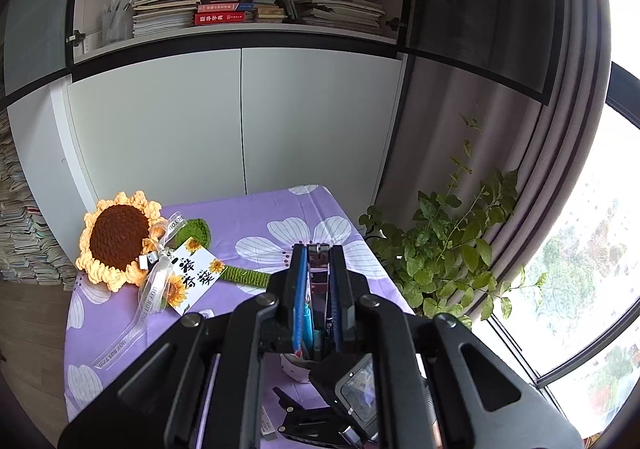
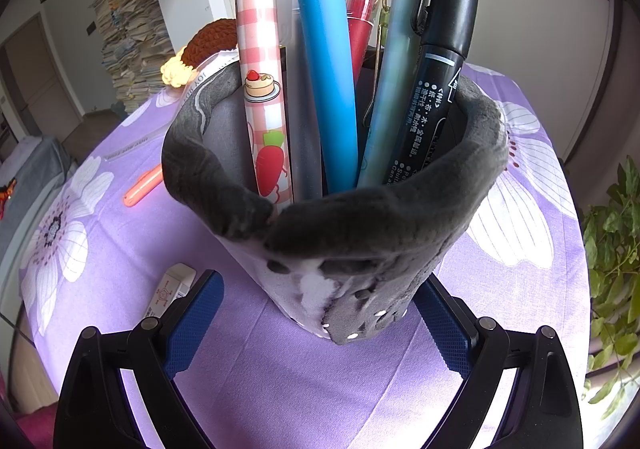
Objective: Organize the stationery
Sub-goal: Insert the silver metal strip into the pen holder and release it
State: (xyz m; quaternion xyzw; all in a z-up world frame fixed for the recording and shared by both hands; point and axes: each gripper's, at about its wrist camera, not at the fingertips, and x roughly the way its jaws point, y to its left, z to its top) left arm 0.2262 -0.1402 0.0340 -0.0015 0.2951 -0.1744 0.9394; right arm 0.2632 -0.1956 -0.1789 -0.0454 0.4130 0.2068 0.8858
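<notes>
**Soft holder steadied, pen going in**

The soft grey-rimmed fabric pen holder (image 2: 336, 233) stands on the purple floral tablecloth (image 2: 280, 381), between the right gripper (image 2: 316, 317)'s 2 spread blue pads, contact unclear. The left gripper (image 1: 319, 289), above the holder, is clamped on a shiny dark pen-like item (image 1: 319, 281). The holder looks light and floppy; hold it low on its walls. The orange highlighter (image 2: 145, 185) looks stiff and smooth; grip it mid-barrel.

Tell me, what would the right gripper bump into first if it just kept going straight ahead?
Most likely the grey pen holder: it stands directly ahead of the open right gripper, filling the gap between its blue fingers.
</notes>
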